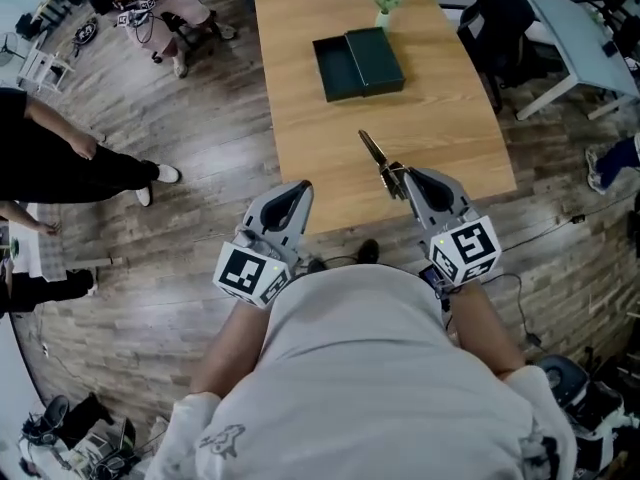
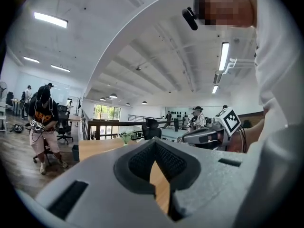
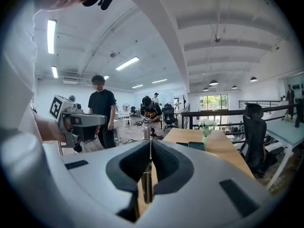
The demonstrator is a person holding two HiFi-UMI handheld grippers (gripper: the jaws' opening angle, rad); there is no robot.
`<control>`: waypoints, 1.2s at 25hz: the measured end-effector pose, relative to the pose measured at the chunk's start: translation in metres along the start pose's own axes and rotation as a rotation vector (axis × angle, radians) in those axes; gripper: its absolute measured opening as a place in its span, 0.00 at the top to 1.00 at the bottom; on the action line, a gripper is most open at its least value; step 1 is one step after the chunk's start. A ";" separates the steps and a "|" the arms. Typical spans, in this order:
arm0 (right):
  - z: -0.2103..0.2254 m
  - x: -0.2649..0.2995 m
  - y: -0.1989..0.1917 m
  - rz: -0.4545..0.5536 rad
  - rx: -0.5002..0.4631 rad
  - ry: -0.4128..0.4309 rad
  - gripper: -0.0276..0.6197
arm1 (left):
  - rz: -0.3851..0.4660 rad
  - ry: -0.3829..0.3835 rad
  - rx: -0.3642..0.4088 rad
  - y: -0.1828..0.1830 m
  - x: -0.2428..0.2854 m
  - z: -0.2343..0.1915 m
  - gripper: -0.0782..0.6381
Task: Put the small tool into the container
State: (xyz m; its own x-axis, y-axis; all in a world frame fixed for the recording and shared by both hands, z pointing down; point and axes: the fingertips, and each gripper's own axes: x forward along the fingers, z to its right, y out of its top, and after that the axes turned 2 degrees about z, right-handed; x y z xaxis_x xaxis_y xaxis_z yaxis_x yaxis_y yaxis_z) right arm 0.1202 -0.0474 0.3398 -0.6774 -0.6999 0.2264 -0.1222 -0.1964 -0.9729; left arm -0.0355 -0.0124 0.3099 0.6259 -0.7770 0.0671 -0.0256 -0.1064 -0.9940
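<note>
Currently: small tool in grasp, placement outstanding.
Right hand-held gripper (image 1: pixel 398 180) pinches the small tool (image 1: pixel 375 153) over the near part of the table (image 1: pixel 300 118); the open container (image 1: pixel 358 63) lies well apart, apparently empty. Left hand-held gripper (image 1: pixel 300 190) is pressed together, holding nothing.

The person wears a pale grey short-sleeved T-shirt (image 1: pixel 370 368) with a small grey print at 7 o'clock in the head view. The left gripper (image 1: pixel 300 188) and right gripper (image 1: pixel 403 178) are light grey moulded shells with black ribbed pads (image 2: pixel 142 163). Each bears 1 white cube (image 1: pixel 252 273) of black square markers. A small black camera (image 2: pixel 190 19) sits on the head.
</note>
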 end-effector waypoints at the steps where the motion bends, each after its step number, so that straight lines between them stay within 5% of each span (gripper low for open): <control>1: 0.006 0.001 0.001 0.003 -0.004 0.010 0.93 | 0.003 0.010 0.004 0.001 0.005 0.001 0.88; 13: 0.038 0.031 0.001 -0.012 -0.004 0.078 0.93 | -0.011 0.075 0.001 -0.001 0.033 -0.013 0.88; 30: 0.077 0.172 0.004 -0.106 0.031 -0.021 0.93 | -0.062 -0.043 -0.046 -0.014 0.091 -0.140 0.88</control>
State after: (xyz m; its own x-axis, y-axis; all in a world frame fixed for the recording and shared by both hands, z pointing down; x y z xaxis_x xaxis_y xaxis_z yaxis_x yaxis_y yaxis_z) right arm 0.0593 -0.2217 0.3786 -0.6465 -0.6883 0.3290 -0.1694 -0.2910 -0.9416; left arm -0.0871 -0.1685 0.3418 0.6606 -0.7404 0.1241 -0.0204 -0.1828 -0.9829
